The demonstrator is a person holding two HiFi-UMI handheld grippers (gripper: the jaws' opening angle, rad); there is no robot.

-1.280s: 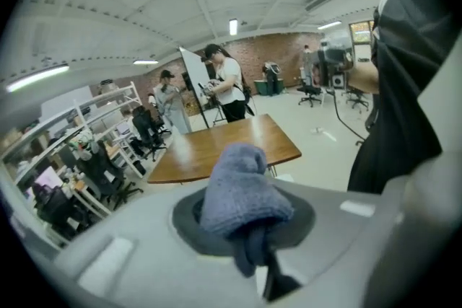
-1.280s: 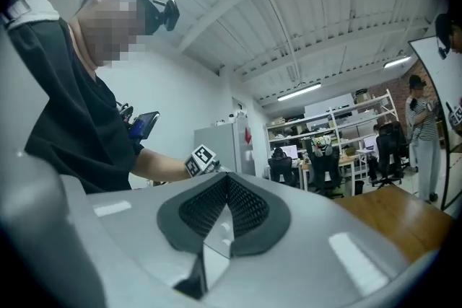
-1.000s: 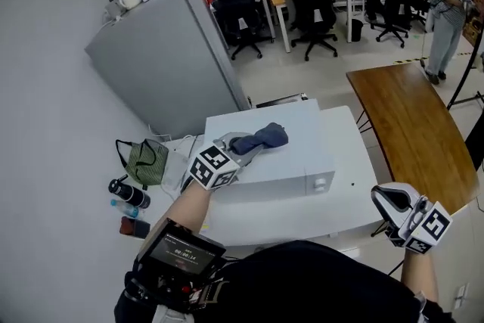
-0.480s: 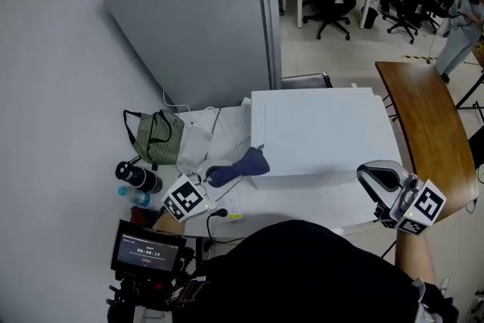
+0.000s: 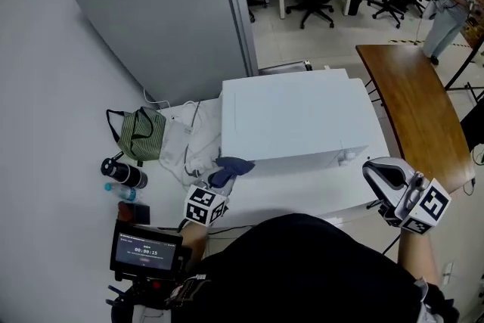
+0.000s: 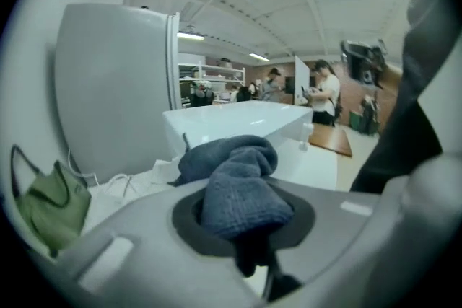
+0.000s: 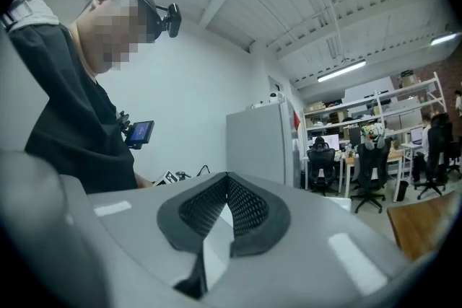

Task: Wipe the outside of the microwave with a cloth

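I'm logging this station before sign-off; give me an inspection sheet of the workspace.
Surface: white table, carries the microwave.
Job's things: white microwave; blue cloth bunched by its front left corner.
Clutter: green striped bag, black bottle, left of the microwave.
Grippers: left gripper shut on the cloth; right gripper shut, empty.
Cables: white cord beside the bag.
Surroundings: grey refrigerator behind; wooden table at right.

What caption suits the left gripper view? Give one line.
Left gripper clamps a blue cloth, facing the white microwave.
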